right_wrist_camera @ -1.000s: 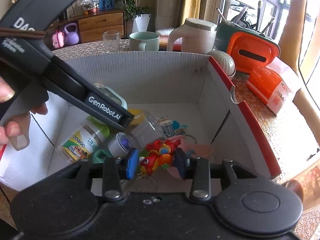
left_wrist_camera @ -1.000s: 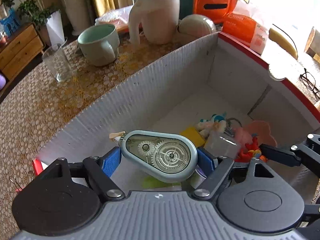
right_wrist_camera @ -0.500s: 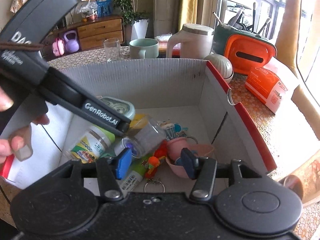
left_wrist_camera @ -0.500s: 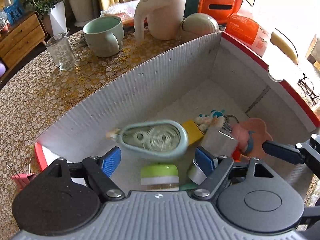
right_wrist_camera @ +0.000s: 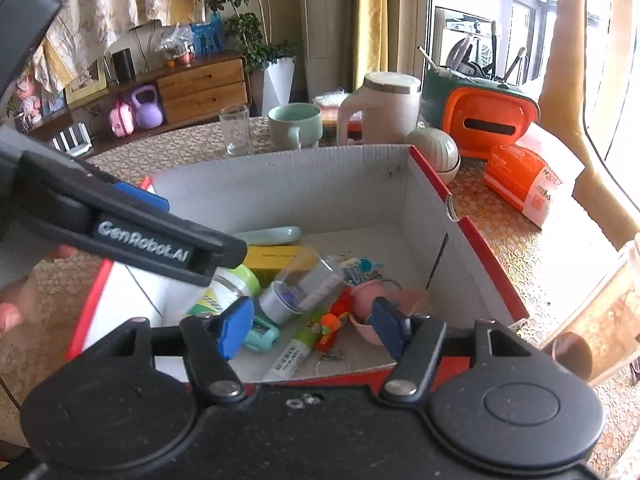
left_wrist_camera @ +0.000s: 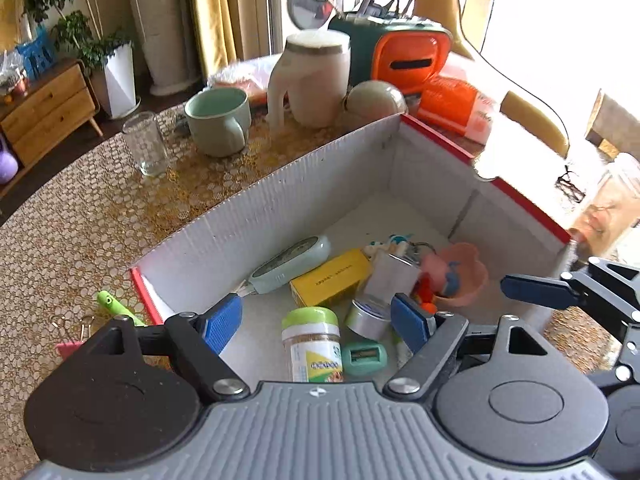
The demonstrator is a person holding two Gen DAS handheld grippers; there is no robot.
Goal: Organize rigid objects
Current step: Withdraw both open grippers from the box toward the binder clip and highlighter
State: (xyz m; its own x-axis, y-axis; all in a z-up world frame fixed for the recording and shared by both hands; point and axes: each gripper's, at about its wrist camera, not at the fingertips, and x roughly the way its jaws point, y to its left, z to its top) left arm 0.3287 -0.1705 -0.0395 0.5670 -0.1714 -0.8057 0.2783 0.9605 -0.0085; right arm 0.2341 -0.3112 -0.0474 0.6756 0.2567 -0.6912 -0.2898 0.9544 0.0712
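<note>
Gold-patterned cloth covers the worktop (left_wrist_camera: 80, 216), where a white cardboard box (left_wrist_camera: 280, 196) with red edges stands before a green mug (left_wrist_camera: 218, 122), a drinking glass (left_wrist_camera: 146, 148) and a cream jug (left_wrist_camera: 310, 80).

From the left wrist camera, the left tongs (left_wrist_camera: 316, 318) stand wide and empty above the box's near end. A second ago they clasped the pale-blue correction-tape dispenser (left_wrist_camera: 290, 266); it now lies on the box floor against the far-left wall, beside a yellow carton (left_wrist_camera: 330, 282). A green-capped jar (left_wrist_camera: 312, 340), a clear tube with a silver end (left_wrist_camera: 376, 300) and a teal sharpener (left_wrist_camera: 364, 356) lie nearer the camera, and a pink bowl (left_wrist_camera: 464, 280) sits to the right. The view has pulled back and upward.

From the right wrist camera, the right tongs (right_wrist_camera: 310, 326) are opening with nothing pressed between the pads; a second ago they stood narrow around a red-and-orange toy (right_wrist_camera: 334, 320), which now lies loose on the floor between them, touching the pink bowl (right_wrist_camera: 366, 298). The left tongs (right_wrist_camera: 136, 232) cross the near-left corner, held by a hand (right_wrist_camera: 16, 304). The dispenser (right_wrist_camera: 272, 236) rests by the far wall.
</note>
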